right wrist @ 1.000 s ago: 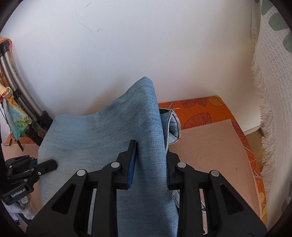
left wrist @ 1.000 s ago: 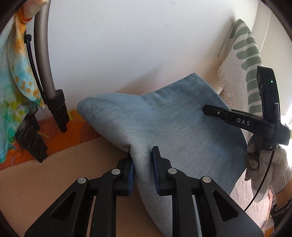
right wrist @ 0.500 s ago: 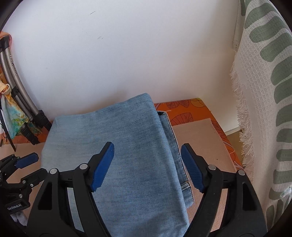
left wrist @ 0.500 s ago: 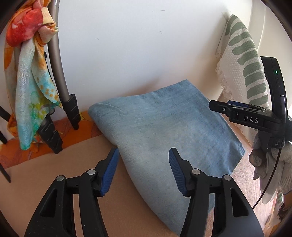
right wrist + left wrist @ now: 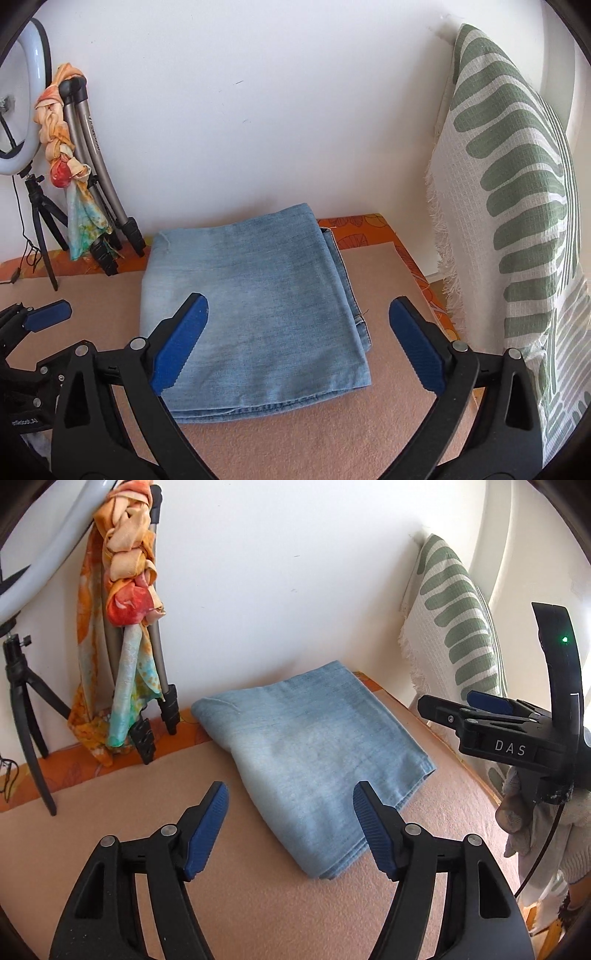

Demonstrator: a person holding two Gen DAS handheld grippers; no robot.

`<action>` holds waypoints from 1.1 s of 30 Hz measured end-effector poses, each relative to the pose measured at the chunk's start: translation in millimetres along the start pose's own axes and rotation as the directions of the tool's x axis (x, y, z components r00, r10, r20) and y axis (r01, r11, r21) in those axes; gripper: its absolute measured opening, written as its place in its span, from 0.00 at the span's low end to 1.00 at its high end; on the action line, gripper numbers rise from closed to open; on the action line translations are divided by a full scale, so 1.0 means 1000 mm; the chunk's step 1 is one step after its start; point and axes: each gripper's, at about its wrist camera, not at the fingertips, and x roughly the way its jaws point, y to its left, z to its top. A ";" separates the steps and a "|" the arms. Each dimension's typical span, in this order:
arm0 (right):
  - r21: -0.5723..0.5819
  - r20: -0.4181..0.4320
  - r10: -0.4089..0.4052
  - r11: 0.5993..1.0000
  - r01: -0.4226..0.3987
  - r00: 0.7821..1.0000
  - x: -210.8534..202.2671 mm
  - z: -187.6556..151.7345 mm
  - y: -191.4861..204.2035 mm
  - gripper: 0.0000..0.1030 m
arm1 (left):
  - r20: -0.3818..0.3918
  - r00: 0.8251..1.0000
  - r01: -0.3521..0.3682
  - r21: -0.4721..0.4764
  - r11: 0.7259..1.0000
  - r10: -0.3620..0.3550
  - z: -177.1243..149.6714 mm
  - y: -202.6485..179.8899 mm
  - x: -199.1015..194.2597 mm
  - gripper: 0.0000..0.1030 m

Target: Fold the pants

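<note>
Pants [image 5: 255,314], light blue denim, lie folded into a flat, roughly square stack on the tan mat [image 5: 332,443] that covers the bench. The stack sits toward the far edge of the mat, its far side close to the white wall [image 5: 258,110], with its layered hems facing the bench's right edge. An orange leaf-print cloth [image 5: 369,229] shows beyond the mat along the far and right edges.

Left gripper [image 5: 290,825]: jaws spread, having just been opening; nothing is pinched. Seen from its own camera, the near corner of the stack lies in the gap between the blue pads [image 5: 207,830], which stand clear of the cloth.

Right gripper [image 5: 297,343]: jaws spread wide, having just been opening; the pads [image 5: 417,347] touch nothing, and the stack is seen between and beyond them. In the left wrist view this gripper appears at the right, held by a gloved hand [image 5: 532,823].

At the bench's far left corner stand a folded tripod [image 5: 99,177] with a tied scarf [image 5: 70,166] draped on it, and a ring light [image 5: 22,96] on a small stand. A white throw [image 5: 517,221] with green stripes hangs along the right edge.
</note>
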 end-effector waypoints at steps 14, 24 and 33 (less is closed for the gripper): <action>0.001 0.081 0.009 1.000 -0.009 0.997 -0.130 -0.061 0.037 0.98 | 0.074 0.997 0.023 0.046 0.999 -0.026 -0.055 -0.027 -0.127 0.74; 0.021 0.128 0.004 1.000 -0.007 0.992 -0.206 -0.108 0.058 1.00 | 0.105 0.994 0.030 0.028 0.999 -0.033 -0.099 -0.035 -0.199 0.74; -0.009 0.160 0.016 1.000 -0.015 0.987 -0.239 -0.143 0.081 1.00 | 0.159 0.987 -0.030 0.050 0.998 0.021 -0.131 -0.042 -0.235 0.81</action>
